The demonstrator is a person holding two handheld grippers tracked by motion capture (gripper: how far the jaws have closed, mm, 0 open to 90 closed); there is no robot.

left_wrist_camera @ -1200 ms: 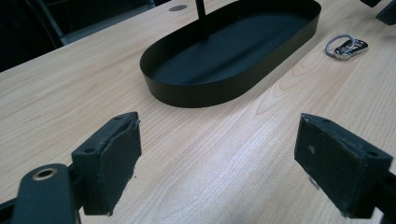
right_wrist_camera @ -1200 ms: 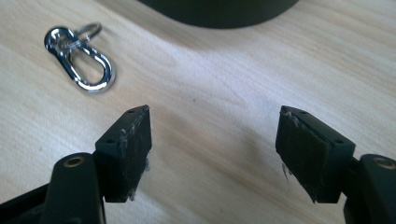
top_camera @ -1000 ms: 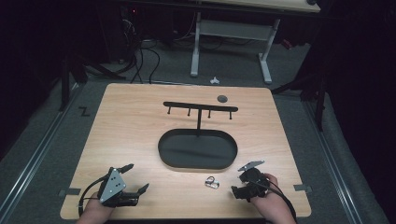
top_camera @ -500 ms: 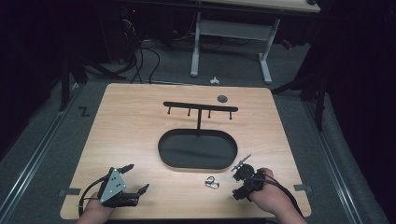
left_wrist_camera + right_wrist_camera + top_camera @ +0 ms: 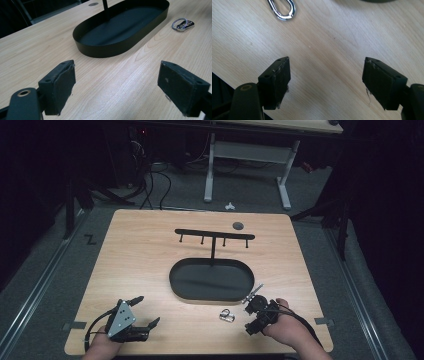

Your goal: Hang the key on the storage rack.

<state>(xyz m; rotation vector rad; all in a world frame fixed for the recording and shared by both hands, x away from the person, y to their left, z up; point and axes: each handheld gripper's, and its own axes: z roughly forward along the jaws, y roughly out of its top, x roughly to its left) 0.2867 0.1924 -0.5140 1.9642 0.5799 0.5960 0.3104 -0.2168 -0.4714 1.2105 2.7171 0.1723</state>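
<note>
on the light wooden worktop (image 5: 140, 270) a small silver metal key ring with carabiner (image 5: 227, 315) is seen near the front edge, beside the black oval metal tray (image 5: 175, 281). left gripper (image 5: 147, 311) and right gripper (image 5: 253, 311) are held released, nothing grasped.

Black grippers (image 5: 143, 311), padded jaws, trailing cables

left gripper (image 5: 144, 312) and right gripper (image 5: 254, 312) both held low, jaws spread.
</note>
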